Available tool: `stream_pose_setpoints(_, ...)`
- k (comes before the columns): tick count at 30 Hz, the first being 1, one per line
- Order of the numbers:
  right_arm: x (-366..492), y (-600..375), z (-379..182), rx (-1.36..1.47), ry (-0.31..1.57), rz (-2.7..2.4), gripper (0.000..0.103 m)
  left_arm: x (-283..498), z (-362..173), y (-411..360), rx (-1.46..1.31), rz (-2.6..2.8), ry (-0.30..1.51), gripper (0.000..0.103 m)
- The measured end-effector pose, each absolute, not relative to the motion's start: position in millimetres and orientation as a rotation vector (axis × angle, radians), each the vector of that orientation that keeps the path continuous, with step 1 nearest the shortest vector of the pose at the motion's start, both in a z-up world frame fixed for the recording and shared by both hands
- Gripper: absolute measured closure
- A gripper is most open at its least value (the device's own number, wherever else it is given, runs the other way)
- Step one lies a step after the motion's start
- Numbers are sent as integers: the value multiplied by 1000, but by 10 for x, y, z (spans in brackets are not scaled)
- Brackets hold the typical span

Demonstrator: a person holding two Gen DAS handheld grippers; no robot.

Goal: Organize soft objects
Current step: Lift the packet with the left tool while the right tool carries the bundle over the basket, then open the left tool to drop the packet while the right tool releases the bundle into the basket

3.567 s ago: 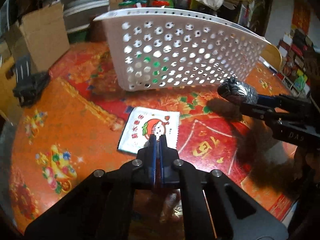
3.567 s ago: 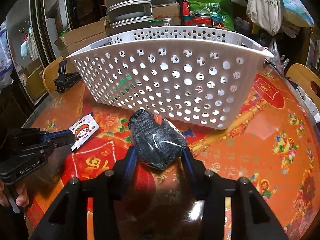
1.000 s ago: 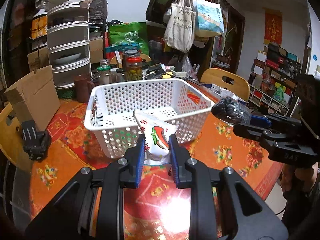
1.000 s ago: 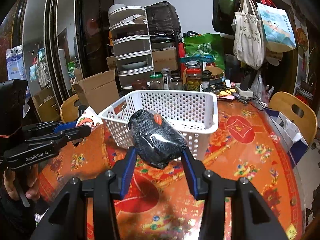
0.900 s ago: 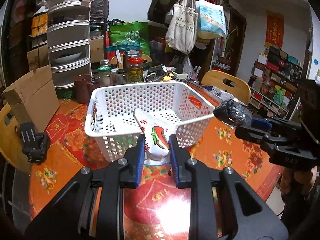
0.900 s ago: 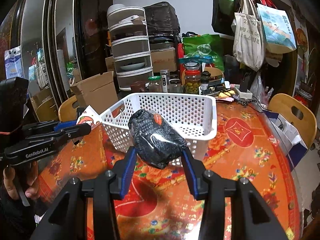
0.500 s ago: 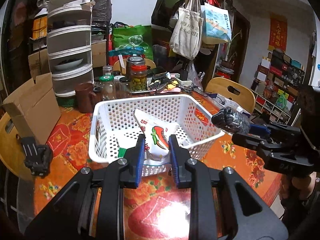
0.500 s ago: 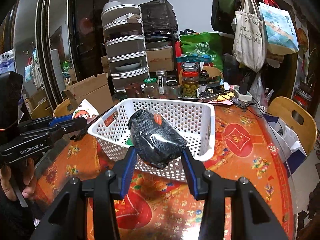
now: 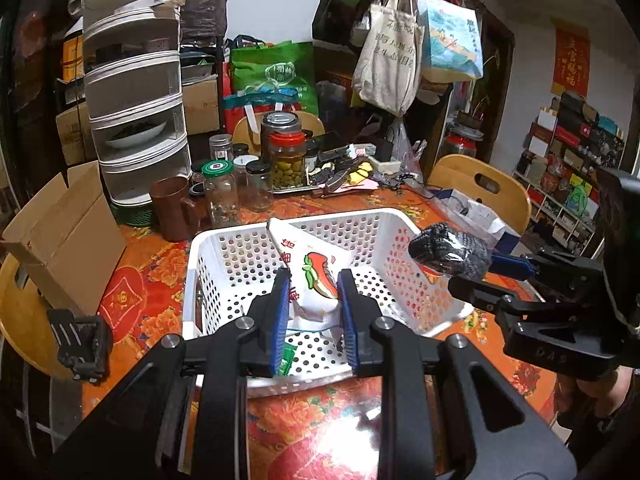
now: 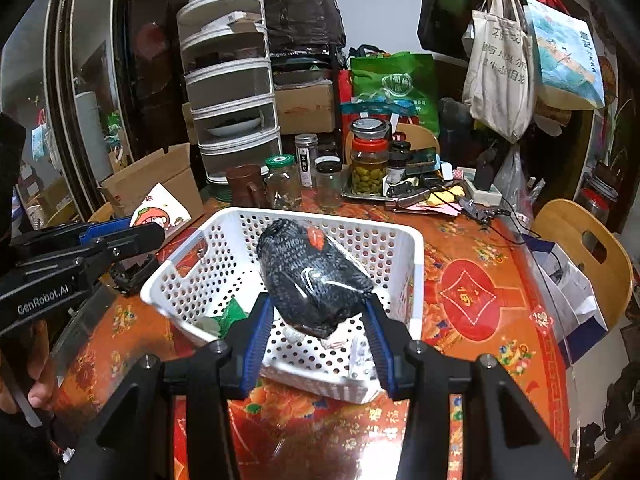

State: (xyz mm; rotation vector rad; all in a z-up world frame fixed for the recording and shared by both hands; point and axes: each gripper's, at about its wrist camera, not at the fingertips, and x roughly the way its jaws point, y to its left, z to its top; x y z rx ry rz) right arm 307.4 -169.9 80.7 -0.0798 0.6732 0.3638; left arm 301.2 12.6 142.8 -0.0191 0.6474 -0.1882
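Observation:
My left gripper [image 9: 314, 312] is shut on a white packet with a red cartoon print [image 9: 310, 270] and holds it above the near part of the white perforated basket [image 9: 384, 220]. My right gripper [image 10: 318, 326] is shut on a black knitted bundle wrapped in clear plastic [image 10: 312, 284] and holds it above the same basket [image 10: 416, 280]. In the left wrist view the bundle [image 9: 450, 250] hangs over the basket's right rim. In the right wrist view the packet [image 10: 160, 210] is left of the basket. A green packet [image 10: 232, 314] and small white items lie inside the basket.
The basket stands on a round table with a red-orange cloth [image 10: 480, 300]. Behind it are glass jars [image 9: 286, 156], a brown mug [image 9: 174, 208], a stacked white drawer tower [image 9: 134, 120] and a cardboard box [image 9: 60, 236]. A black clamp [image 9: 80, 344] lies at the left. Wooden chairs [image 10: 588, 256] ring the table.
Both grippers have risen and moved forward over the basket, so its inside shows from above. Each still holds its object. 3.6 s ago the packet lay on the table.

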Motion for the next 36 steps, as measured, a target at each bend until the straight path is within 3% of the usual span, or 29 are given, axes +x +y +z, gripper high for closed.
stream_pose_setpoints(10, 3650, -1552, 592, -117, 784, 308, 58, 3713, 1157, 79, -23, -140, 777, 81)
stream_pose_setpoints(21, 4102, -1355, 199, -162, 916, 283, 58, 4452, 513, 150, -49, -100, 976, 81)
stream_pose_setpoints(36, 4248, -1311, -96, -170, 973, 309, 57, 4629, 54, 110, -45, -99, 1098, 80)
